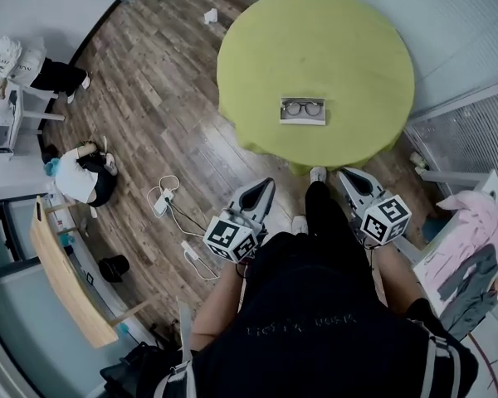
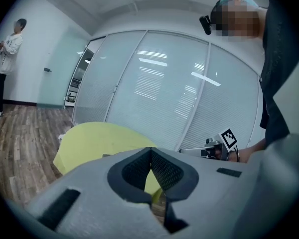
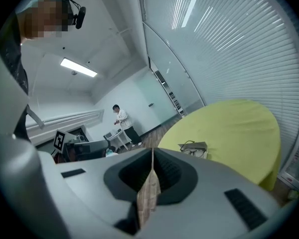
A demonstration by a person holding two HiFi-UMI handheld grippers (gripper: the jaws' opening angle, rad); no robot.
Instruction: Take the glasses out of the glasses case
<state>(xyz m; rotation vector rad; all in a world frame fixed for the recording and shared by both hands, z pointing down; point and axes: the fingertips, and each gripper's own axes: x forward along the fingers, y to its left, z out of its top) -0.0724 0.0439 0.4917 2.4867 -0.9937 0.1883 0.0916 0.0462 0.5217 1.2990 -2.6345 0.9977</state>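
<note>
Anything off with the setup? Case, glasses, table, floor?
Nothing serious. The glasses case lies open on the table, with the glasses flat inside. The left tool and right tool are shut and empty, short of the table. The only clutter is loose cables and a crumpled white scrap on the floor.

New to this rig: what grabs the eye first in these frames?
The round table under a lime-green cloth sits upper middle in the head view, with dark-rimmed glasses lying in an open pale case close to its near edge. Below it, the left gripper and right gripper hang at the person's waist, jaws together, holding nothing, short of the table.
</note>
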